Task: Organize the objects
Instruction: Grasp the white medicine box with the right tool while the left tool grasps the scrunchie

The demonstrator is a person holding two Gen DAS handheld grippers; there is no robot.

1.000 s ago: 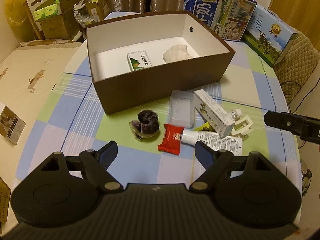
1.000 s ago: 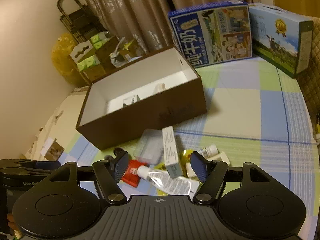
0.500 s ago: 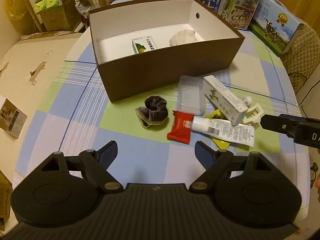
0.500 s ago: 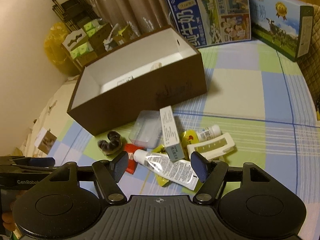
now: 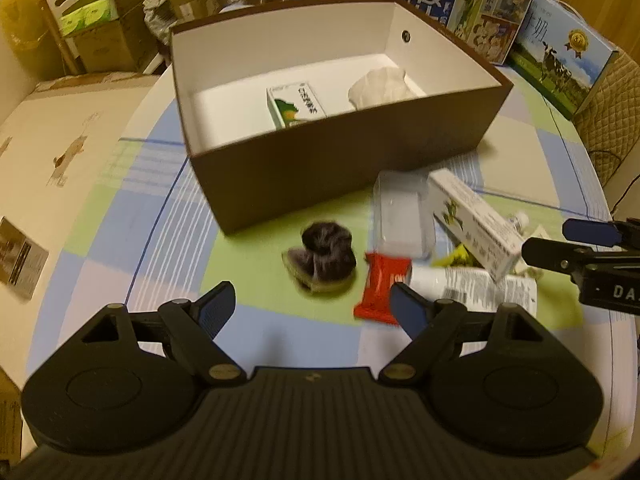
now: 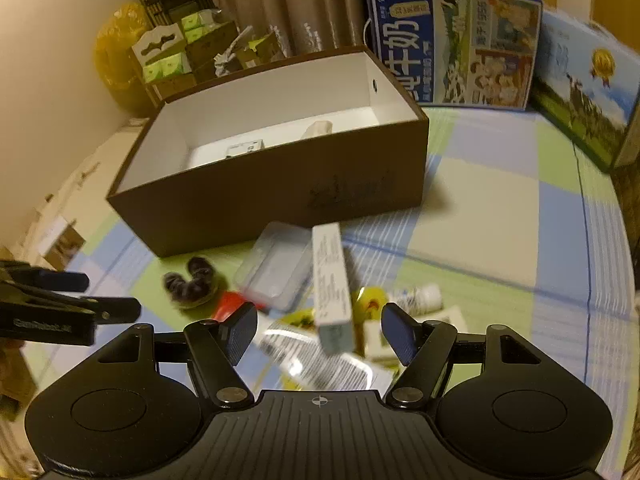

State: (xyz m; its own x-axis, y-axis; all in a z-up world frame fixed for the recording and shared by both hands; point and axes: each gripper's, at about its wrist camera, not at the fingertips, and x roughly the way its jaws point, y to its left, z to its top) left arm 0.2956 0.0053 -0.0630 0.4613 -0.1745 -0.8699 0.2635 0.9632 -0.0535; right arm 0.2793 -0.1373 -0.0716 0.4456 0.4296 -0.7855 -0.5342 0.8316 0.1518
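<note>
Both pairs of fingers spread wide and empty: left gripper (image 5: 310,306) poised above the dark scrunchie (image 5: 325,257) and red packet (image 5: 383,288), right gripper (image 6: 319,330) over the long white carton (image 6: 331,288) and the white tube (image 6: 320,364). One brown box (image 5: 352,160) behind on the checked tabletop (image 5: 168,248), holding one green-and-white carton (image 5: 295,105) and one crumpled white wad (image 5: 380,85). One clear plastic case (image 5: 402,216) wedged beside the long carton; two milk boxes (image 6: 452,46) standing behind.

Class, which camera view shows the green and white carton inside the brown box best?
The left wrist view: the green and white carton shows its whole printed top. In the right wrist view the brown box wall hides all but a blurred sliver.
</note>
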